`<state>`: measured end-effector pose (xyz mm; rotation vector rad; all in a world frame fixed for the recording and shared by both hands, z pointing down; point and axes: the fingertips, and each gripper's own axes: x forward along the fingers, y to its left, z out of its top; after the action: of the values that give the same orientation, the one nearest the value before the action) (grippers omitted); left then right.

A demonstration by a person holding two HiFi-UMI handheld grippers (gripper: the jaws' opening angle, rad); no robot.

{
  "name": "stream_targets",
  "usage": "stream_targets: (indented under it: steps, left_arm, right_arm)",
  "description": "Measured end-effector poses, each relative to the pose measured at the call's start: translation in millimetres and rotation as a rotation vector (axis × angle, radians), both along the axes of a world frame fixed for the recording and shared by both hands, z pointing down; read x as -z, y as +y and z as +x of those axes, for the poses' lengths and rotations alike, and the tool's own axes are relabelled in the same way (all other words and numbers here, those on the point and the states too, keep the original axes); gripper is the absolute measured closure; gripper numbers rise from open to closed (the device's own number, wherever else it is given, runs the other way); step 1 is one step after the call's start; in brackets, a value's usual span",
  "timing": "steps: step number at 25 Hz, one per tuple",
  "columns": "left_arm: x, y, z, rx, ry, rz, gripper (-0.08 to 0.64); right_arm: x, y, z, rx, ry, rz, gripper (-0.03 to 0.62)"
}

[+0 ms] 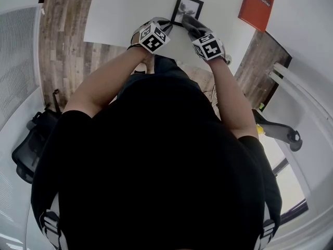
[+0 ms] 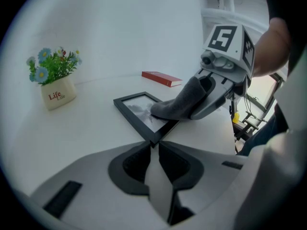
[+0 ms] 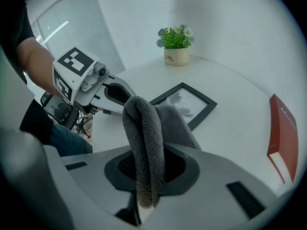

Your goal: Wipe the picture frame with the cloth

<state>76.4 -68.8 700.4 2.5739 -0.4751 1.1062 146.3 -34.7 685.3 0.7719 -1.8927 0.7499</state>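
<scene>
Where it lies: black rectangular picture frame [image 2: 139, 110], flat near white table's [image 2: 91, 128] front edge.
Left gripper [image 2: 154, 145]: jaws together at frame's near corner.
Right gripper [image 3: 146, 162]: clamped on grey fleecy cloth [image 3: 143, 128] resting on frame.

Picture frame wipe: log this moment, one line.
left hand-held gripper: shut at picture frame corner | right hand-held gripper: cloth clamped, on frame

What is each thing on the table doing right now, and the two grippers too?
picture frame: lying flat on the table, face up.
cloth: pinched in the right gripper, draped onto the frame's picture.
left gripper: shut, tips at the frame's near corner.
right gripper: shut on the cloth.
red book: closed, lying flat.
flower pot: upright.
</scene>
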Motion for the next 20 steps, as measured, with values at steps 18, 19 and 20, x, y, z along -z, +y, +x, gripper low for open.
stream_targets:
  steps: [18, 19, 20]
  left_arm:
    - [0.0, -1.5, 0.0, -0.01, -0.001, 0.031, 0.499]
    - [-0.5, -1.3, 0.1, -0.01, 0.0, 0.026, 0.499]
    - [-1.0, -0.5, 0.1, -0.011, 0.001, 0.02, 0.499]
  right_arm:
    - [-1.9, 10.3, -1.9, 0.009, -0.024, -0.045, 0.545]
    - [0.1, 10.9, -1.3, 0.003, -0.028, -0.05, 0.545]
    - [2.5, 11.8, -0.6, -0.003, -0.032, -0.054, 0.545]
